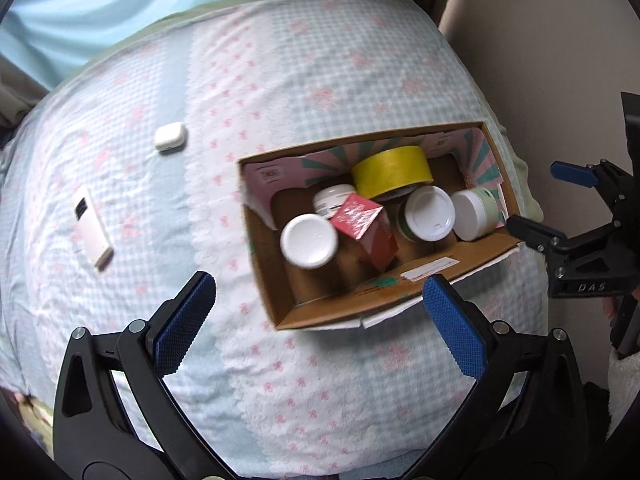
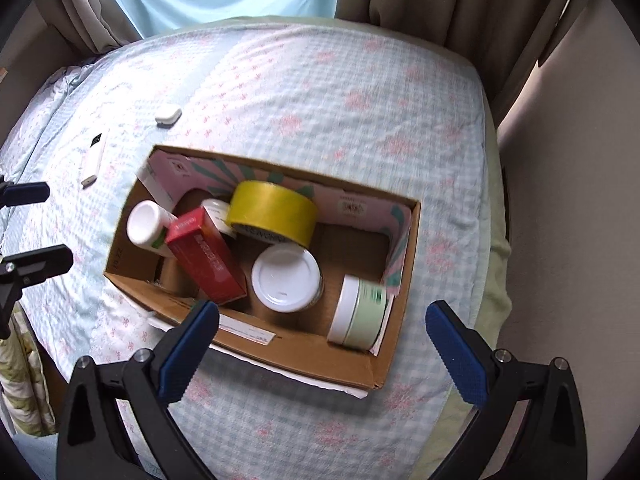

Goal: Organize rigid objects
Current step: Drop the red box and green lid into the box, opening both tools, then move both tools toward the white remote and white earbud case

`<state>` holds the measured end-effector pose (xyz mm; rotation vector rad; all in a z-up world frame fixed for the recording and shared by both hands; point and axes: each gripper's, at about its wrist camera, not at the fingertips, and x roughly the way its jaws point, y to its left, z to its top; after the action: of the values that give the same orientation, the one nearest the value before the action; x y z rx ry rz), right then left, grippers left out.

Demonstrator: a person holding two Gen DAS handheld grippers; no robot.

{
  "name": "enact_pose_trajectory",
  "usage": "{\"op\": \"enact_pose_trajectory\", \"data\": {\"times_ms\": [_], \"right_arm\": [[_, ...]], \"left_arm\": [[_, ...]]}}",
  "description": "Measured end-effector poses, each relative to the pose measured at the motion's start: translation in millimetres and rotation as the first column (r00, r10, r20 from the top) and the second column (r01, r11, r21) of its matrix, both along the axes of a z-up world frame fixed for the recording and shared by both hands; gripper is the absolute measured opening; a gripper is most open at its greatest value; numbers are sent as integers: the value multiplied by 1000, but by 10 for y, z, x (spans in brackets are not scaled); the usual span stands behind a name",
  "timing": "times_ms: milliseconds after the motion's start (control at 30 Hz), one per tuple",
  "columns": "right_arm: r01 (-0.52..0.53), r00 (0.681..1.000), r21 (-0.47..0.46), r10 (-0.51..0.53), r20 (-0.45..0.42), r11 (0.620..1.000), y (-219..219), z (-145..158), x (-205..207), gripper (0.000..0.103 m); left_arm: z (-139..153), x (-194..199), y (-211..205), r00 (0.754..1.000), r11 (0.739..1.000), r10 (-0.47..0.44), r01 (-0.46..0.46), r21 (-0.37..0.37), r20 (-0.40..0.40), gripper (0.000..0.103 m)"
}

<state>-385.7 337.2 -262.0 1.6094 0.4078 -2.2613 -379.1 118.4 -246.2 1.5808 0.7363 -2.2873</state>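
A cardboard box (image 1: 344,312) (image 2: 360,372) lies on the bed. It holds a yellow tape roll (image 1: 394,172) (image 2: 272,208), a red carton (image 1: 366,232) (image 2: 206,256), a white-capped bottle (image 1: 308,241) (image 2: 145,224), a white-lidded jar (image 1: 429,214) (image 2: 285,278), a pale green jar (image 1: 476,214) (image 2: 360,316) and a small white jar (image 1: 332,199). A white earbud case (image 1: 170,137) (image 2: 168,115) and a white stick-shaped device (image 1: 93,232) (image 2: 93,159) lie on the blanket left of the box. My left gripper (image 1: 318,304) is open and empty above the box's near edge. My right gripper (image 2: 322,332) is open and empty above the box; it also shows at the box's right end (image 1: 540,204).
The bed has a pale blue checked blanket with pink flowers (image 1: 320,68) (image 2: 320,92). Curtains (image 2: 440,4) and a wall (image 2: 580,160) stand behind and to the right. The left gripper's fingers (image 2: 28,194) show at the left edge of the right wrist view.
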Motion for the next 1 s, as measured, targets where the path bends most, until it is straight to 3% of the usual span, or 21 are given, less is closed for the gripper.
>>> {"op": "enact_pose_trajectory", "data": {"times_ms": [200, 267, 500, 800, 1000], "right_arm": [[-12, 998, -5, 12, -60, 1000, -286, 363, 37, 103], [29, 996, 3, -29, -90, 1000, -398, 476, 40, 103], [-13, 992, 13, 15, -129, 1000, -958, 753, -66, 103], [-203, 972, 14, 203, -119, 979, -1996, 779, -635, 103], [-372, 920, 81, 379, -96, 925, -2719, 513, -1067, 103]], "left_arm": [[146, 449, -333, 996, 996, 84, -84, -34, -9, 103], [160, 614, -487, 992, 991, 125, -126, -34, -15, 103], [66, 1170, -1192, 964, 964, 263, -262, 34, -33, 103], [-412, 1614, -2354, 910, 897, 404, -414, 157, 91, 103], [-892, 1559, -3044, 880, 851, 440, -472, 231, 179, 103]]}}
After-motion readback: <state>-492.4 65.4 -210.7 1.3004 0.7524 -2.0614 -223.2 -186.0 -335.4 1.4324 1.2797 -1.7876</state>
